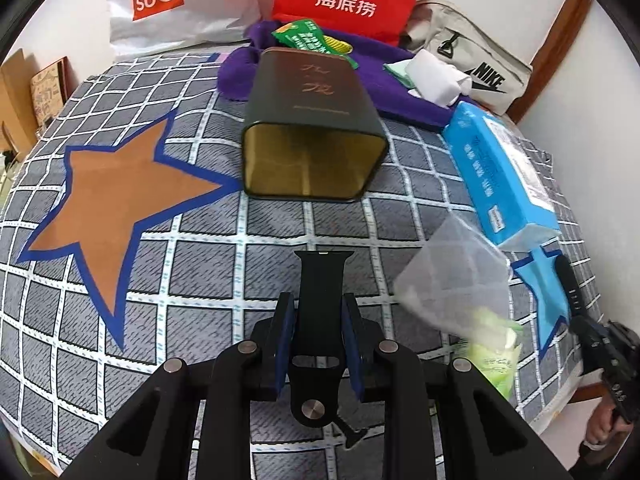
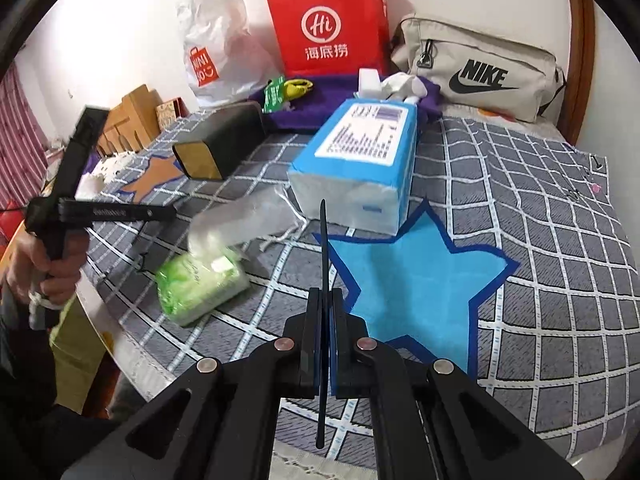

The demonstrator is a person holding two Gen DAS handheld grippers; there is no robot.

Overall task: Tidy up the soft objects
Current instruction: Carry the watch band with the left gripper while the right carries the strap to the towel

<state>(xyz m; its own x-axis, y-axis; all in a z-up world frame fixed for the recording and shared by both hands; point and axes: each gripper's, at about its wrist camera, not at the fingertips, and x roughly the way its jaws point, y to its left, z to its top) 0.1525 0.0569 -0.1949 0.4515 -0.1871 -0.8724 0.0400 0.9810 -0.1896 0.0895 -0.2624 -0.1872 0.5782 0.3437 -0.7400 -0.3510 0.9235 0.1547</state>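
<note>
My left gripper (image 1: pixel 318 312) is shut on a black watch strap (image 1: pixel 322 280), held flat above the checked bedsheet and pointing at the open mouth of a dark tin (image 1: pixel 316 132) lying on its side. My right gripper (image 2: pixel 325 300) is shut on a second black strap (image 2: pixel 325 240), seen edge-on, above a blue star patch (image 2: pixel 420 280). A green tissue pack (image 2: pixel 200 284) in a clear mesh bag (image 1: pixel 448 268) lies between the two grippers. A blue tissue pack (image 2: pixel 360 160) lies beyond.
An orange star patch (image 1: pixel 112 196) lies left of the tin. A purple cloth (image 1: pixel 380 80) with a green packet (image 1: pixel 308 38) and white tissues sits at the back. A red bag (image 2: pixel 328 28), a white Miniso bag (image 2: pixel 216 52) and a Nike bag (image 2: pixel 480 72) line the wall.
</note>
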